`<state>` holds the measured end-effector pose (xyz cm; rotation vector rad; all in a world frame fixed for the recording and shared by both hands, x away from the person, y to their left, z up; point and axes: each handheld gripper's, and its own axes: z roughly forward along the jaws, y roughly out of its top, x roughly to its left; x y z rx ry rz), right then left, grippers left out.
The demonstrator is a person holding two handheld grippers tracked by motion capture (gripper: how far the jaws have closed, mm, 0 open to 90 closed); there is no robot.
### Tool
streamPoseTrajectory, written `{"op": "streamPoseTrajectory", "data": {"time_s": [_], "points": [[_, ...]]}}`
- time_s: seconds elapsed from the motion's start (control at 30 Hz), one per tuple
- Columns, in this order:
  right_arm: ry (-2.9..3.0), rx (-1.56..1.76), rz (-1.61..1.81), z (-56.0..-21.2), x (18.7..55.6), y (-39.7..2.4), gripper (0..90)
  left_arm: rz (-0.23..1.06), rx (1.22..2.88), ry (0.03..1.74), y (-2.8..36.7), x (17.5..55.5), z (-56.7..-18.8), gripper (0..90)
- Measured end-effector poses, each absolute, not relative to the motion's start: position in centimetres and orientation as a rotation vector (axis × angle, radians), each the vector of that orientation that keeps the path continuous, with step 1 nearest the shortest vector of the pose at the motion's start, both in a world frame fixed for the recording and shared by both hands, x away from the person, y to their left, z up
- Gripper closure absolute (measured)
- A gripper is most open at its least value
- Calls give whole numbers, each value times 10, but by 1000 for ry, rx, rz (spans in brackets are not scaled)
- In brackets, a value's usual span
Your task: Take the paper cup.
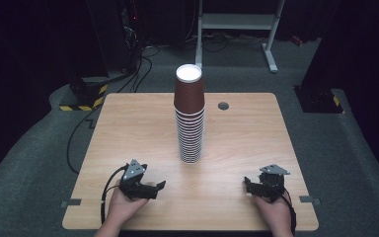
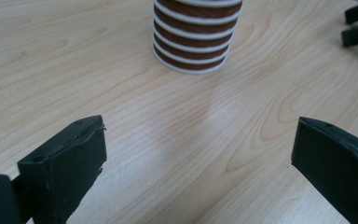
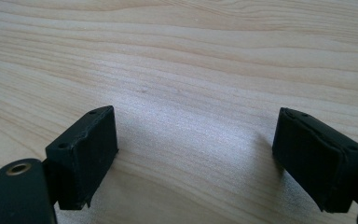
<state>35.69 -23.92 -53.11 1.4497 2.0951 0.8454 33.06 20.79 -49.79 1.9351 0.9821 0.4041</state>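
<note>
Overhead, the worktop [image 1: 128, 123] is a pale wood-grain board with rounded corners and a small round grommet hole [image 1: 223, 105] near its far edge. It stands on grey carpet in a dark room; black cables run over the floor off the far left corner, beside a base marked with yellow-black hazard stripes [image 1: 81, 101], and a white metal frame [image 1: 237, 22] stands beyond the far edge.

The stack of cups [image 1: 190, 116], brown paper cups with white rims nested upside down, stands upright about mid-worktop, slightly toward the far edge. It is well apart from both tools and lies between them, farther from the person.

The left hand-held gripper [image 1: 160, 186] sits near the near edge, left of centre, held in the left hand [image 1: 123, 205] with its tips pointing right. In the left gripper view its jaws stand wide apart with bare wood between them; the base of the stack [image 2: 193, 42] shows ahead, untouched.

The right hand-held gripper [image 1: 246, 183] sits near the near edge toward the right corner, held in the right hand [image 1: 275, 212], tips pointing left. Its jaws are likewise wide apart, nothing between them but wood grain.
</note>
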Motion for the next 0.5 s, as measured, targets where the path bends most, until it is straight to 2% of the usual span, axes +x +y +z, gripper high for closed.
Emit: {"op": "streamPoseTrajectory", "data": {"time_s": [0.23, 0.5], "points": [[2108, 1440, 850, -531, 356, -241, 135, 405, 1880, 978, 210, 334, -480, 35], [2112, 1437, 853, -531, 356, -241, 137, 431, 1843, 920, 193, 341, -452, 38]]}}
